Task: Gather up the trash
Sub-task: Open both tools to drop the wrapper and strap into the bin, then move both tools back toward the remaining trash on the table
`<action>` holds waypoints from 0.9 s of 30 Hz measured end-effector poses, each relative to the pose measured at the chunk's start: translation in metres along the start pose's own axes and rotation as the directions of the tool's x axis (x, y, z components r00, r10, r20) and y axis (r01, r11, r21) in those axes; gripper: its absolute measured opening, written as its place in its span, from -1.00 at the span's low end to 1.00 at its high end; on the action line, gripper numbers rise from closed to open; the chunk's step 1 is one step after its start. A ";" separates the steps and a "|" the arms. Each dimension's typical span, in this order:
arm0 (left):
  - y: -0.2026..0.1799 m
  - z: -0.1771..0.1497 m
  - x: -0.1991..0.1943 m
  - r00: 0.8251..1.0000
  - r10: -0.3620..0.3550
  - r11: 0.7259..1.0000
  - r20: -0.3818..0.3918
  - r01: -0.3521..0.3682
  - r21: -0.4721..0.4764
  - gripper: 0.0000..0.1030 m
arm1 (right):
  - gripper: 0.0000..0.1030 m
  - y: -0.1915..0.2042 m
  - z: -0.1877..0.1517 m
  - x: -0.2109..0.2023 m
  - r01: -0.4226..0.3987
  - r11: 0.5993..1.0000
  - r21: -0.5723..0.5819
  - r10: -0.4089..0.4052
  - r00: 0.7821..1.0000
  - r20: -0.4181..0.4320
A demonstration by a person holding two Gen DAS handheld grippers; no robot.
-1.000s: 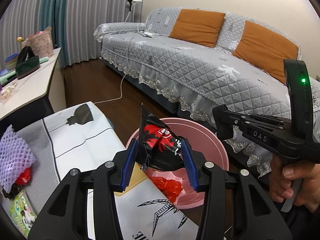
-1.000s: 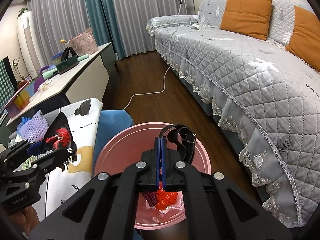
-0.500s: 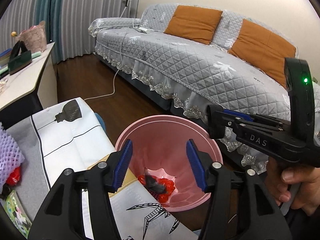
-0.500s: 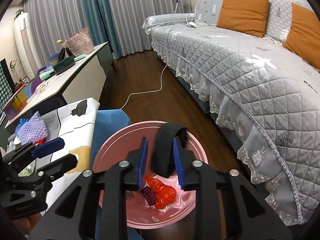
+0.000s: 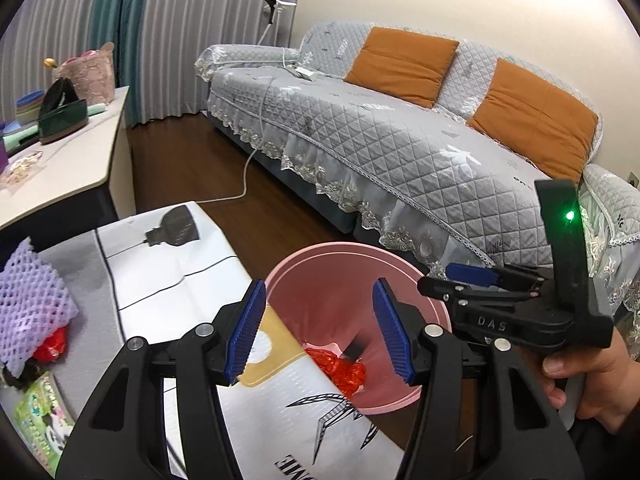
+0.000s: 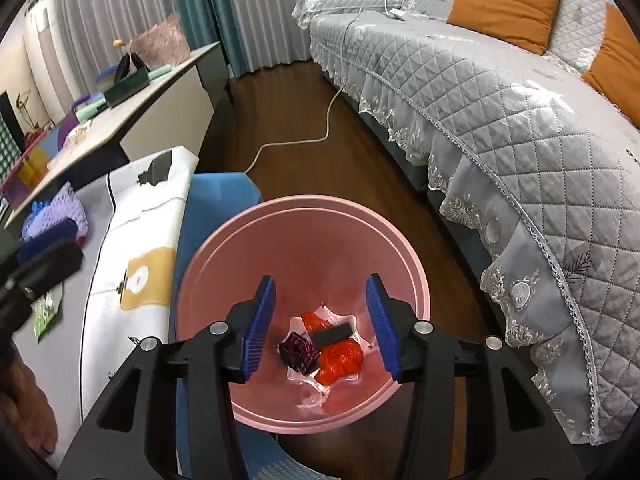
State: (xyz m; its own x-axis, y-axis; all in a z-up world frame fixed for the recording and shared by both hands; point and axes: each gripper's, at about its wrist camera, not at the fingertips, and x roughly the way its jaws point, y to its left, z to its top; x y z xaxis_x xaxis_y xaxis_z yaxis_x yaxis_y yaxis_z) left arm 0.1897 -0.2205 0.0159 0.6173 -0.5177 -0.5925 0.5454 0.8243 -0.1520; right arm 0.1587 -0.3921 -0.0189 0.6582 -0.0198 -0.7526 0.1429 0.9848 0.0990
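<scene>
- Two claws are seen. The left claw [image 5: 320, 330] is spread wide with nothing between its ribbed blue pads, and it is held above the near edge of the surface [image 5: 180, 268] and the rim of the bin.
- The right claw [image 6: 320, 326] is likewise spread and empty, and it is held directly over the mouth of the bin; in the left view it [image 5: 444, 280] is seen at 3 o'clock, gripped by a hand [image 5: 588, 384].
- One pink bin [image 6: 208, 264], round, smooth plastic and tapering downward, is stood on the dark wooden floor between the surface and the sofa.
- Three pieces of trash are counted at the bottom of the bin: a crumpled, glossy red wrapper [image 6: 340, 360], a dark piece with a pink grid pattern [image 6: 298, 354] at 9 o'clock of it, and a flat black strip [image 6: 332, 334] at 12 o'clock, touching the red wrapper.
- One purple foam net [image 5: 28, 296], soft and honeycombed, is lying on the surface at 9 o'clock in the left view, with a small red crinkled scrap [image 5: 50, 346] tucked under its lower edge.
- One green printed packet [image 5: 42, 416] is lying flat on the surface at 8 o'clock.
- One grey quilted sofa [image 5: 380, 148] with a lace hem is seen at 1 o'clock, bearing two orange cushions [image 5: 400, 64].
</scene>
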 end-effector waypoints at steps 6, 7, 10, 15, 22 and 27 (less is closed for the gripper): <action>0.013 -0.002 -0.017 1.000 0.019 1.000 0.024 -0.018 -0.009 0.07 | -0.07 0.007 0.002 -0.014 0.001 1.000 -0.006 0.000 0.998 0.061; 0.016 -0.002 -0.020 0.999 0.025 1.000 0.027 -0.024 -0.013 0.07 | -0.07 0.008 0.003 -0.016 0.000 1.000 -0.006 0.001 0.998 0.067; 0.024 -0.004 -0.030 0.998 0.043 0.999 0.038 -0.043 -0.018 0.07 | -0.07 0.019 0.004 -0.020 -0.009 1.000 -0.018 0.011 0.996 0.087; 0.045 -0.008 -0.054 0.991 0.108 0.994 0.076 -0.105 -0.042 0.19 | -0.07 0.043 0.004 -0.033 -0.016 0.998 -0.067 0.027 0.986 0.162; 0.086 -0.013 -0.095 0.965 0.224 0.971 0.136 -0.208 -0.118 0.30 | -0.07 0.076 0.004 -0.048 -0.031 0.994 -0.102 0.058 0.960 0.275; 0.126 -0.022 -0.122 0.947 0.291 0.945 0.136 -0.263 -0.193 0.30 | -0.07 0.111 0.003 -0.046 -0.052 0.984 -0.173 0.096 0.961 0.261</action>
State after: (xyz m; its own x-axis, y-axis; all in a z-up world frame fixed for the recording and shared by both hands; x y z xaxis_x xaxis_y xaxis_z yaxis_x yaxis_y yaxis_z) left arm 0.1708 -0.0489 0.0516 0.8205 -0.2814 -0.4976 0.2436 0.9596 -0.1411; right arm 0.1461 -0.2827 0.0289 0.8388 0.0306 -0.5435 -0.0210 0.9995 0.0239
